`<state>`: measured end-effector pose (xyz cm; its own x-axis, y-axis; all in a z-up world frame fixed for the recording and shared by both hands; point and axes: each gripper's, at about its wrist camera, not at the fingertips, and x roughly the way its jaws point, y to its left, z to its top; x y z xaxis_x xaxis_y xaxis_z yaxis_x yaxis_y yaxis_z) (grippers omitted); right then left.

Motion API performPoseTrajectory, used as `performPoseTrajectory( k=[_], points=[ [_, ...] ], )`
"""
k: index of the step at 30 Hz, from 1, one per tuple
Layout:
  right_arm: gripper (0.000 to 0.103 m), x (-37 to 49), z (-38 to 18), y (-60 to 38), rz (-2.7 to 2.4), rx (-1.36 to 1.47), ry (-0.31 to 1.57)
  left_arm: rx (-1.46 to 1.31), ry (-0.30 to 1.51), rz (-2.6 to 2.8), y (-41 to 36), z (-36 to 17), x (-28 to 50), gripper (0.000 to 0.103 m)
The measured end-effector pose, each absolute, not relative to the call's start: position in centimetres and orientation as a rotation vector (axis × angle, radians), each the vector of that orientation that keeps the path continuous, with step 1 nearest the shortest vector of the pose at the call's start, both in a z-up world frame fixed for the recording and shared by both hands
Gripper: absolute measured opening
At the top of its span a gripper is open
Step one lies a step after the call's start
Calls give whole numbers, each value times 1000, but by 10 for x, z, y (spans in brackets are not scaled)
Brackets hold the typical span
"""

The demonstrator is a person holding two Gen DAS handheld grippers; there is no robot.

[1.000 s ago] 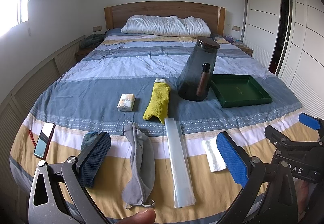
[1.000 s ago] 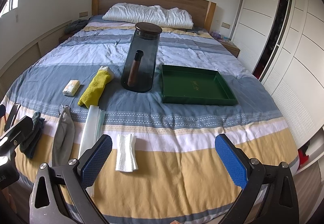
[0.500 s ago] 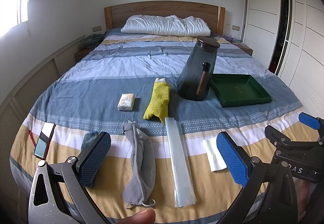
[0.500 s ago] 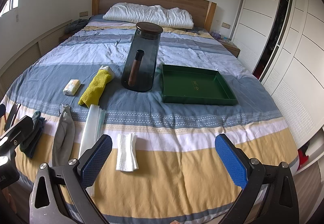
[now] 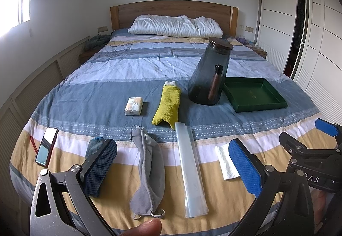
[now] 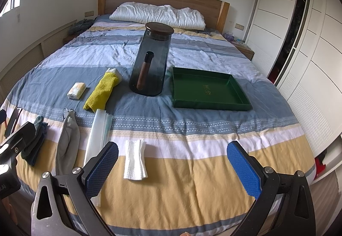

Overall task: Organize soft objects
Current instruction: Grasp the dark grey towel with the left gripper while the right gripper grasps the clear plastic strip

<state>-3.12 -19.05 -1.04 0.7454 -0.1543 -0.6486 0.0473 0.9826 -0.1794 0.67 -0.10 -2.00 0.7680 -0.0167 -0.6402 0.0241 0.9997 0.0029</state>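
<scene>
Both hand-held grippers hang over the foot of the bed (image 6: 192, 204), holding nothing. The left hand-held gripper (image 5: 173, 163) is spread wide, and so is the right hand-held gripper (image 6: 173, 165).

Soft things lie loose in a row near the bed's foot:
- dark cloth (image 5: 94, 146), partly behind the left pad
- grey pouch (image 5: 147, 172)
- clear plastic sleeve (image 5: 190, 165)
- white tissue (image 6: 134, 161)

Farther up are a yellow towel (image 5: 167, 105) and a small tissue pack (image 5: 133, 105).

The green tray (image 6: 205, 88) is empty, just beside the dark glass jar (image 6: 150, 63). It is the likely drop spot, so nothing is sorted yet.

The likely first pick is the white tissue, nearest the right gripper. To do it well, come straight down, pinch it mid-fold so all layers lift, and don't snag the bedcover. Carry it low and clear of the jar, which could tip on the soft bed.
</scene>
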Motion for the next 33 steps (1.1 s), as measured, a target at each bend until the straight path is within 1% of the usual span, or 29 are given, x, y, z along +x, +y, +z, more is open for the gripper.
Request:
performPoseTrajectory(
  k=[6,11,16,24,28,33],
  points=[
    [103,-30,-11,-190,-107,-154,725,6,702,-27,2,-23,5,102],
    [103,-25,-24,-186,-75,-145,736,-18,744,-14,26,-39,9,102],
    [103,-5,-59,-181,-52,-160,807,-25,842,34,68,-74,17,102],
    [103,53,-109,-162,20,-198,929,-16,978,142,140,-124,36,102],
    [103,79,-131,-154,36,-207,968,-17,1023,158,164,-144,50,102],
    [103,103,-152,-147,47,-189,988,-5,1088,150,177,-167,67,102]
  ],
)
